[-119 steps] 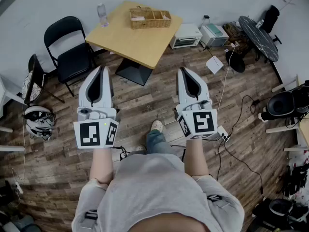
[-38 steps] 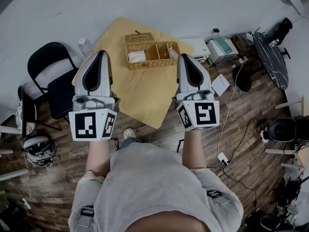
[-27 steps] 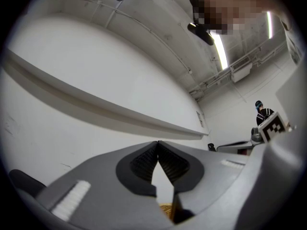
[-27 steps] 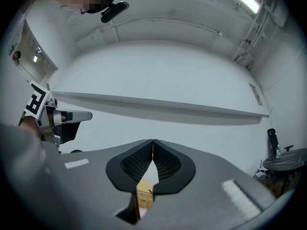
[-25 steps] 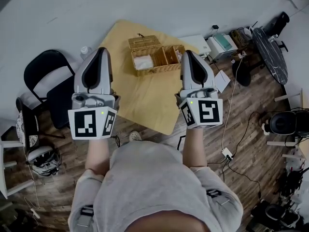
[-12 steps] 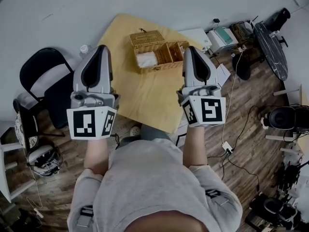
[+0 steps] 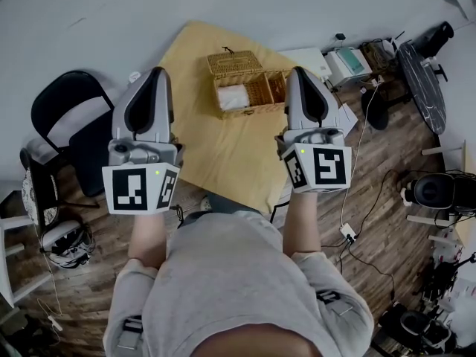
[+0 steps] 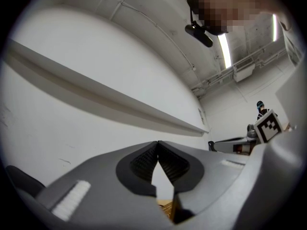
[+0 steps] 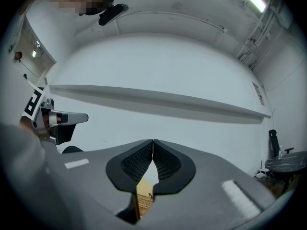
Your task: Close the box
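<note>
Behind right gripper point(image 7: 302, 73), box point(image 7: 248, 93) end hidden

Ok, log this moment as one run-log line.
left gripper: shut, empty | right gripper: shut, empty | wicker box: open, untouched, on table

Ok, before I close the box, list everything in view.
Wicker box: one, tan, lid open, far part of the table.
Table: one, yellow wood, straight ahead.
Folding chair: one, black, left of the table.
Bottle: one, clear, table's left corner.
White appliances: two, floor right of the table.
Round table: one, black, far right.
Helmet: one, white and black, lower left.
Left gripper: one, grey, shut, empty, above table's left edge.
Right gripper: one, grey, shut, empty, near the box's right end.
</note>
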`<state>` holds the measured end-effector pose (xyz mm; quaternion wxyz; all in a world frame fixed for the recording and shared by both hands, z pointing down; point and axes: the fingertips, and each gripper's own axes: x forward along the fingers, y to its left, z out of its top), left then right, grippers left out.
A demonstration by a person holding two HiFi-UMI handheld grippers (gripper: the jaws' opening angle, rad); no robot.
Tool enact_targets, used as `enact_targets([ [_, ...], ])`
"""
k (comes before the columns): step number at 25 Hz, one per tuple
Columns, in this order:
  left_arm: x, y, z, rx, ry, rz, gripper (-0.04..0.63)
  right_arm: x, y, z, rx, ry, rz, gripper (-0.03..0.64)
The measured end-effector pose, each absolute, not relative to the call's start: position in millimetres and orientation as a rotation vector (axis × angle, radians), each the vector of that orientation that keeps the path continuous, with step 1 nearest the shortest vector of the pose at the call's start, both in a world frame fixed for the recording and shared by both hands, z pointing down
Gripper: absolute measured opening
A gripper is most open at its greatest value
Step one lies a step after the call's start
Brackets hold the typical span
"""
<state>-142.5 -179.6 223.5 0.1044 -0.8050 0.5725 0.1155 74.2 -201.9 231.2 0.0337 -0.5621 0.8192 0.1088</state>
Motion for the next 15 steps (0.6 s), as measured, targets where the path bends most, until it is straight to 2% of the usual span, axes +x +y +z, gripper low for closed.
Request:
enact_targets([
  [15,-140,-245,236,-2.440,1.673,0.320,0.058,48,-276,221,-1.593,2.672,0.316,0.005],
])
